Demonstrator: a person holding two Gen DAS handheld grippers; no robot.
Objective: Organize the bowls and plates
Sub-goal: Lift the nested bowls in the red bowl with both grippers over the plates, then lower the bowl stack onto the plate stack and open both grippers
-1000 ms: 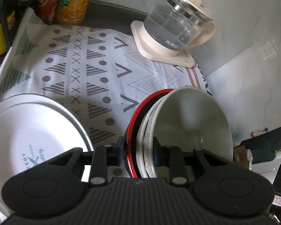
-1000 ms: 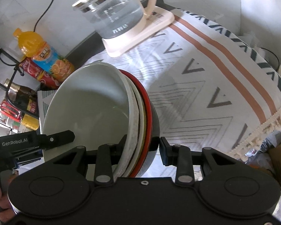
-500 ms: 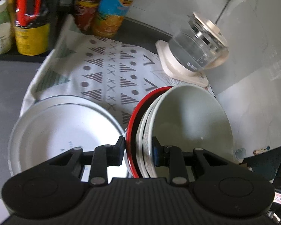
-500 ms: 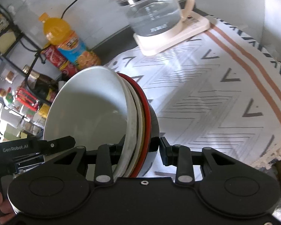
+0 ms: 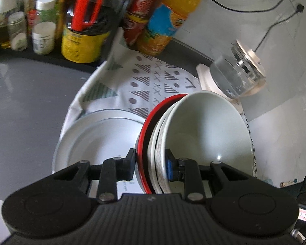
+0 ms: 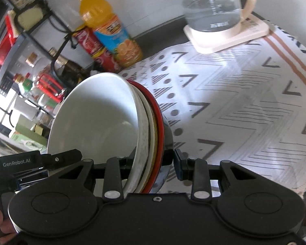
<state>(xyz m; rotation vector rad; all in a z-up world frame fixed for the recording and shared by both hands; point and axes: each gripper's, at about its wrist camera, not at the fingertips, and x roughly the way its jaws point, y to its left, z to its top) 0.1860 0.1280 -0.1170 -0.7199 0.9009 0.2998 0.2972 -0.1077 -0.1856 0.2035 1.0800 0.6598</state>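
Bowls [image 5: 206,134], nested in a stack with a white bowl innermost and a red-rimmed bowl [image 6: 160,122] outermost, are held tilted on edge above the patterned cloth [image 6: 244,106] that covers the table [image 5: 20,106]. Left gripper [image 5: 151,167]: jaws partly closed, clamped across the stacked rims on one side. Right gripper [image 6: 153,163]: jaws partly closed, clamped across the stacked rims on the opposite side. A white plate [image 5: 95,143] lies flat on the cloth, just beside and below the stack in the left wrist view. A glass kettle [image 6: 212,6] stands on its base at the far end of the cloth. Juice bottle [image 5: 169,20] and cola bottle [image 6: 93,49] stand beyond the cloth edge.
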